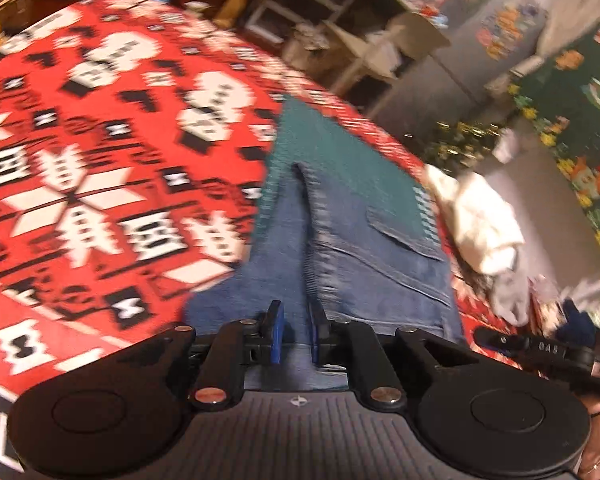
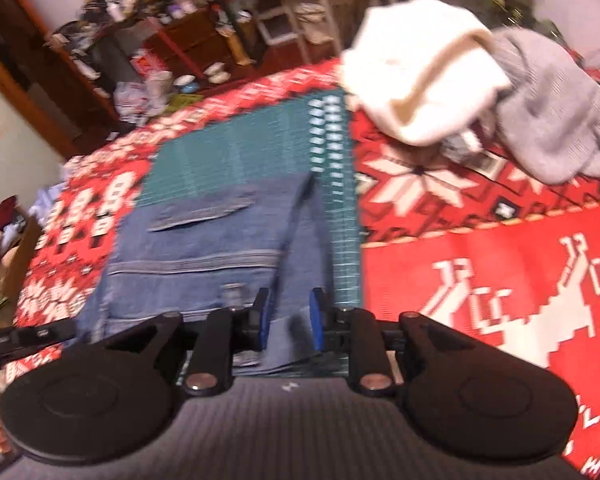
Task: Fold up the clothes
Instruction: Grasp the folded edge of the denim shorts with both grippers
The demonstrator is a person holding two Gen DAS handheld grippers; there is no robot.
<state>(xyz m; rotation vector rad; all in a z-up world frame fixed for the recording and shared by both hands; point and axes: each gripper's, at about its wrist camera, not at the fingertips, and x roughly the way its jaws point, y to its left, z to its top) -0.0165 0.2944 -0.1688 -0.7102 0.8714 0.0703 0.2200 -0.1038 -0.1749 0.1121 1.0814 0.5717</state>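
Blue jeans (image 1: pixel 360 264) lie folded lengthwise on a green cutting mat (image 1: pixel 340 152), back pocket flap facing up. My left gripper (image 1: pixel 295 332) sits at the near end of the jeans, its blue pads close together with denim pinched between them. In the right wrist view the same jeans (image 2: pixel 196 264) stretch away over the mat (image 2: pixel 236 148). My right gripper (image 2: pixel 289 322) grips a fold of denim at the near edge, to the right of the seam. Both views are blurred by motion.
A red, white and black patterned cloth (image 1: pixel 100 160) covers the table. A white garment (image 2: pixel 420 68) and a grey knit one (image 2: pixel 552 112) are piled at the far right, beside the mat. Cluttered shelves and furniture stand beyond the table's far edge.
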